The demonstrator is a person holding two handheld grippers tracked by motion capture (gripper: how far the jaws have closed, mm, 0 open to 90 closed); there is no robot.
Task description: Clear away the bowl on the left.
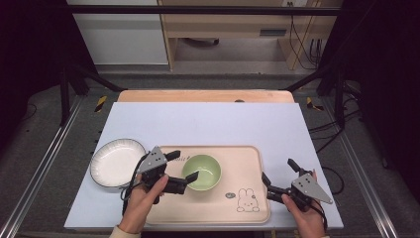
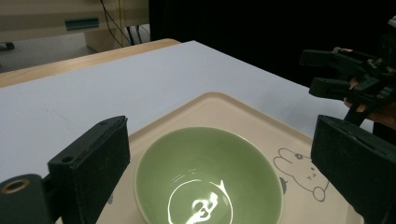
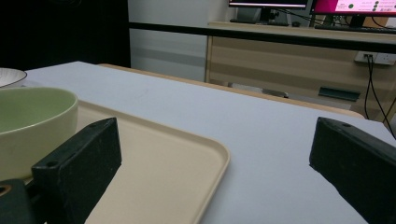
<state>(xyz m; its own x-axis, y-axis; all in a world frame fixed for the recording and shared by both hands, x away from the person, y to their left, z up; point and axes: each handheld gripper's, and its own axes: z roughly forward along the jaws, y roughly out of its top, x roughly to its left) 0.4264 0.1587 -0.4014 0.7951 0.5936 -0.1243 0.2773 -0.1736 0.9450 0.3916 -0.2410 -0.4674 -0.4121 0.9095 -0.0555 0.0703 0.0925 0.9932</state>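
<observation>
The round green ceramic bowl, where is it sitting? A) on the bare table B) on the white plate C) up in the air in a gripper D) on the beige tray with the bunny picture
D: the round green ceramic bowl rests on the beige plastic tray near its bunny drawing, with the left gripper open around its rim.

Bowl (image 1: 202,172): pale green, plain, glossy inside. Tray (image 1: 247,203): beige/cream w/ a line-drawn bunny (image 1: 244,200) + small grey dot by it. Plate (image 1: 114,162): white w/ thin dark rim. Table (image 1: 208,124): pale lilac-white top, wood edge at far side. Both grippers' jaws black; plates on top grey.
</observation>
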